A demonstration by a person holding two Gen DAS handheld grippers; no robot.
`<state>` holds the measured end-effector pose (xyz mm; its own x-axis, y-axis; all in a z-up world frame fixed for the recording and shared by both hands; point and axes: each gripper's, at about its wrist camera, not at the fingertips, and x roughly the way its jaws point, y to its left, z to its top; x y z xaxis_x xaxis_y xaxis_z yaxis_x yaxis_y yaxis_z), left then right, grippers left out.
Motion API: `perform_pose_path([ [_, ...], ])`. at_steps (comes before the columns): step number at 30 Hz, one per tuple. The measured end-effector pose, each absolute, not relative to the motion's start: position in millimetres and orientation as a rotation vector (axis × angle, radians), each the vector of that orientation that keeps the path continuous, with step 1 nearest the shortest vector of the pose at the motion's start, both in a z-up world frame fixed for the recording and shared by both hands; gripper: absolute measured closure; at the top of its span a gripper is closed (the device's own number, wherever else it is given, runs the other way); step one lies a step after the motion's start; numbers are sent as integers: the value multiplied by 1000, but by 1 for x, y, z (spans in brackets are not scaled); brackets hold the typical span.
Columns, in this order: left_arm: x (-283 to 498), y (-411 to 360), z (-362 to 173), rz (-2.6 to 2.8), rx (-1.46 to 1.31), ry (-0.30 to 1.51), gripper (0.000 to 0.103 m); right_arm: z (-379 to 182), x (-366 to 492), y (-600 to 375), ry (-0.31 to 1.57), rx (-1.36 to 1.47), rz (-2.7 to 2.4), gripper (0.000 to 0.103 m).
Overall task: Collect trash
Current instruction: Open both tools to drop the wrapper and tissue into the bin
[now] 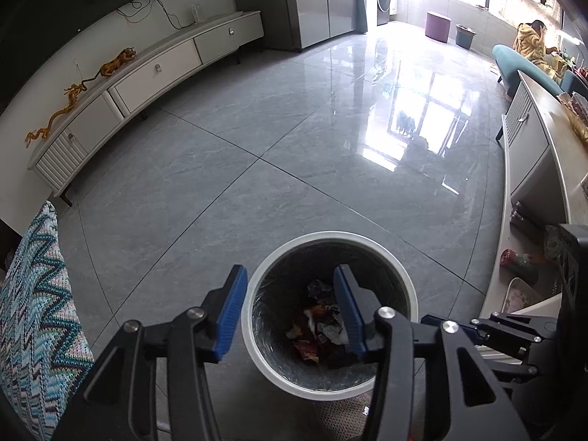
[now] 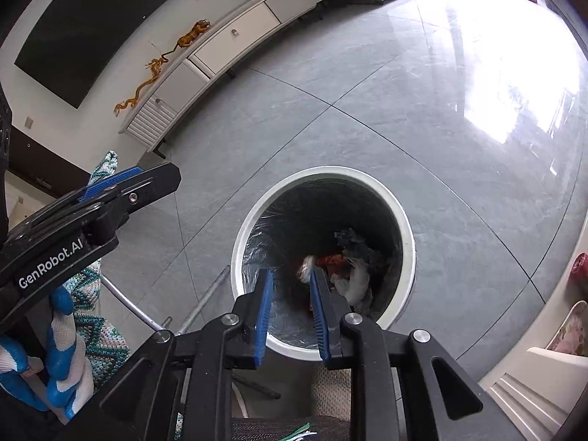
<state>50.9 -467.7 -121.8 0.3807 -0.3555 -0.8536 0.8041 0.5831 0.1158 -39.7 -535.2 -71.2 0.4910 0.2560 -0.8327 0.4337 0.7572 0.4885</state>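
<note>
Left gripper (image 1: 290,312): spread wide, holding nothing, above bin
Right gripper (image 2: 290,312): parted, nothing between its pads
Bin (image 1: 398,264): lined, wrappers (image 2: 343,262) at its bottom

- A round trash bin (image 1: 411,296) with a white rim stands upright on the grey tiled floor (image 1: 257,183), lined with a dark, shiny plastic bag (image 2: 257,242).
- Crumpled trash (image 1: 318,325) lies at its bottom: red and orange wrappers (image 2: 330,260), white paper scraps (image 2: 354,283), and a dark bluish wad (image 2: 347,237) towards the far side.
</note>
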Motion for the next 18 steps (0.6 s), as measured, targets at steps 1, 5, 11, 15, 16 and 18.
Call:
perform_pose_path([
  [1, 51, -467, -121, -792, 580, 895, 54, -71, -40, -536, 1078, 740, -120, 81],
  [5, 47, -464, -115, -774, 579, 870, 49, -71, -41, -537, 1071, 740, -118, 79],
  [11, 39, -454, -96, -756, 567, 822, 45, -58, -44, -529, 1047, 726, -102, 78],
  [15, 31, -445, -80, -746, 549, 792, 45, -42, -47, -525, 1021, 698, -95, 75],
  [16, 29, -442, -75, -743, 543, 784, 45, -38, -48, -523, 1015, 691, -95, 73],
  [18, 26, -437, -66, -736, 531, 771, 43, -27, -50, -520, 994, 671, -93, 70],
])
